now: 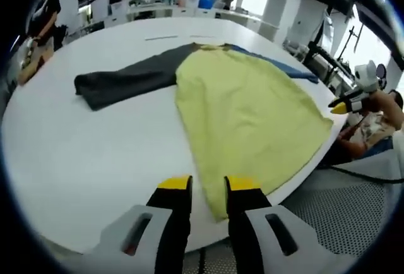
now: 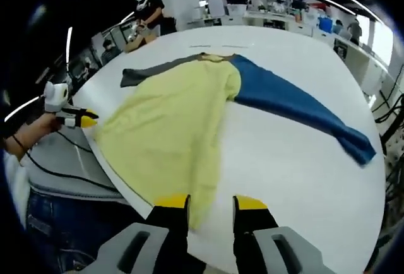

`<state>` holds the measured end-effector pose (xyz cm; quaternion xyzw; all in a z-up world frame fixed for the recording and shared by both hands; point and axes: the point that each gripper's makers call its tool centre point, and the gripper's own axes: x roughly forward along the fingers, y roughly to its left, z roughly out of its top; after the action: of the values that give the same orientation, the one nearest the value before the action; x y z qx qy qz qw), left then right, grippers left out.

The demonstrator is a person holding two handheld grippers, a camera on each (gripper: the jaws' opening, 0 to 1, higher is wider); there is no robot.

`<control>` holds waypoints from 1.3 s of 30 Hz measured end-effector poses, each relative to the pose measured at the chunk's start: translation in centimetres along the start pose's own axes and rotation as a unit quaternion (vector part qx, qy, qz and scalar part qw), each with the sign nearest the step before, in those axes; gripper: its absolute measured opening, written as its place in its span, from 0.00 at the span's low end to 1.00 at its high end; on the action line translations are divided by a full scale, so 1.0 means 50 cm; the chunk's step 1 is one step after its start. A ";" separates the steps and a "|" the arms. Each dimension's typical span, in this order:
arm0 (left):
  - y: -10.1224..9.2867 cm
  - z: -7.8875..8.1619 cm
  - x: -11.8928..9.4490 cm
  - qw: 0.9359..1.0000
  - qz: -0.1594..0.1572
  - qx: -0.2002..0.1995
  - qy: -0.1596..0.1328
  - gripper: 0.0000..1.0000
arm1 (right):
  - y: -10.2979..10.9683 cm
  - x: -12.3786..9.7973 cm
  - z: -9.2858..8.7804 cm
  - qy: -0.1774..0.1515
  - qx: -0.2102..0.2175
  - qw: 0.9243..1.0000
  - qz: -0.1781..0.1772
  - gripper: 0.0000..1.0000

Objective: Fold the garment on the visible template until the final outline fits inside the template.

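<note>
A long-sleeved garment lies flat on the white table [image 1: 95, 160], its yellow body [image 1: 246, 110] spread toward me. One sleeve is dark grey [image 1: 120, 81], the other blue [image 2: 297, 103]. My left gripper [image 1: 208, 185] is open at the near table edge, with one hem corner [image 1: 218, 208] lying between its yellow-tipped jaws. My right gripper [image 2: 211, 203] is open at the other hem corner [image 2: 199, 214], which lies by its left jaw. Each gripper also appears at the side of the other's view, hand-held off the table edge: right gripper [image 1: 344, 105], left gripper [image 2: 82, 120].
Faint thin lines [image 2: 214, 47] mark the table beyond the collar. A person's legs [image 2: 44, 223] are by the table edge, with a cable [image 2: 63, 176] across them. A perforated grey surface [image 1: 341, 204] sits below the edge. Desks and people [image 2: 148, 9] fill the background.
</note>
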<state>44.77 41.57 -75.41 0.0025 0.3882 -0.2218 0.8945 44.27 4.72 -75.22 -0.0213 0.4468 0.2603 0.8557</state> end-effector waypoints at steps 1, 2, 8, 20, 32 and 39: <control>-0.003 0.005 0.000 1.000 -0.005 0.005 -0.006 0.28 | -0.002 -0.001 0.010 -0.011 0.000 1.000 0.002 0.27; -0.003 0.008 0.001 1.000 -0.008 0.006 -0.010 0.31 | -0.003 -0.002 0.016 -0.017 -0.001 1.000 0.005 0.30; -0.013 0.034 0.004 0.999 -0.021 0.014 -0.048 0.49 | -0.010 -0.004 0.062 -0.061 -0.023 0.998 0.008 0.46; -0.029 0.078 0.001 0.994 -0.032 0.043 -0.091 0.79 | -0.033 0.026 0.152 -0.112 -0.099 0.989 0.013 0.52; -0.042 0.099 -0.002 0.992 -0.039 0.064 -0.100 0.97 | -0.064 0.085 0.233 -0.122 -0.151 0.981 0.002 0.49; -0.043 0.113 -0.004 0.990 -0.047 0.069 -0.111 0.99 | -0.071 0.136 0.251 -0.111 -0.192 0.975 0.011 0.41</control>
<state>47.72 38.73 -70.95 0.0212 0.2703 -0.2891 0.9181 58.55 7.93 -73.66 -0.1511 0.2905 0.3515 0.8770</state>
